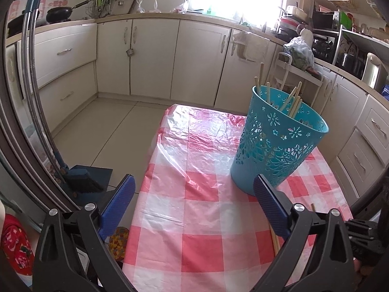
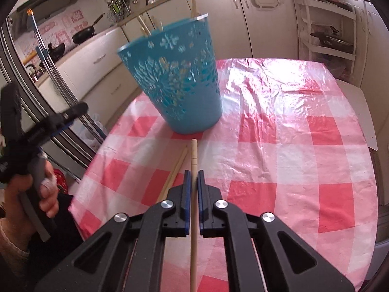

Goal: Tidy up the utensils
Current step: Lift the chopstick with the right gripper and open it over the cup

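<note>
Right gripper (image 2: 194, 178) clamping chopstick (image 2: 193, 155) off checked tablecloth (image 2: 291, 146); left gripper (image 1: 194, 187) hanging wide, empty. Next, likely: tipping stick into blue basket (image 2: 175, 77); two more lying beside.

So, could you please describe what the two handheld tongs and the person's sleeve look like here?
Both tongs, left tongs and right tongs, are matte black plastic with triangular cut-outs in the arms, round silver pivot bolts, and flat blue textured fingers. In the right wrist view the left tool has a grey trigger handle. A light knitted sleeve cuff shows at the wrist. No cables are visible.
</note>
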Tool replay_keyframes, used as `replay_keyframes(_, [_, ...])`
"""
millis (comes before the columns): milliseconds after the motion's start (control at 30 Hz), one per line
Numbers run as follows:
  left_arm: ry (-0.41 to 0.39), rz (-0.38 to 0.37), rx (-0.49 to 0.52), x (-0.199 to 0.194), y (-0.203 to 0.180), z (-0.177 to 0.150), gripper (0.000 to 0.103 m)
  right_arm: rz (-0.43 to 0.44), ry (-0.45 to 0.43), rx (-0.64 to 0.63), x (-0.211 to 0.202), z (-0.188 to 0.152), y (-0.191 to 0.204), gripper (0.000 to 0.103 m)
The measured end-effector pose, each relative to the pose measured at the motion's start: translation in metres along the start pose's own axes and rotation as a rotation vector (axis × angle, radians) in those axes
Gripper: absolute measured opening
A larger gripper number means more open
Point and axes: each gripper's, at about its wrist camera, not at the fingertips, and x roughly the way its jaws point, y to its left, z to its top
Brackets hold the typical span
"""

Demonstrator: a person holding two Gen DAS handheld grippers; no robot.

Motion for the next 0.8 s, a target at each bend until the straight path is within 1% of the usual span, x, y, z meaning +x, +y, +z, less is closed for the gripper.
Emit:
replay_keyframes(200, [0.017, 0.002, 0.016, 0.003, -0.003, -0.003, 0.094, 0.103, -0.140, 0.048, -0.042, 0.040, 0.010, 0.006])
replay_keyframes(267, [0.019, 0.003, 0.018, 0.003, -0.004, -0.004, 0.094, 0.135, -0.191, 0.046, -0.053, 0.059, 0.017, 0.006])
replay_keyframes(400, [0.024, 0.003, 0.023, 0.004, -0.006, -0.004, 0.094, 0.160, -0.312, 0.011, -0.071, 0.101, 0.033, 0.006])
replay_keyframes(500, [0.028, 0.003, 0.026, 0.005, -0.006, -0.004, 0.094, 0.143, -0.419, 0.000, -0.073, 0.132, 0.049, 0.006])
replay_keyframes(600, [0.033, 0.001, 0.027, 0.006, -0.006, -0.005, 0.095, 0.097, -0.531, 0.005, -0.066, 0.161, 0.058, 0.006])
replay_keyframes(667, [0.039, 0.000, 0.028, 0.008, -0.006, -0.005, 0.095, 0.050, -0.598, 0.016, -0.057, 0.178, 0.062, 0.006])
replay_keyframes(733, [0.044, -0.001, 0.027, 0.009, -0.006, -0.005, 0.095, -0.007, -0.655, 0.017, -0.047, 0.188, 0.063, 0.006])
replay_keyframes(800, [0.049, -0.006, 0.022, 0.011, -0.006, -0.004, 0.095, -0.071, -0.689, 0.008, -0.034, 0.193, 0.062, 0.006])
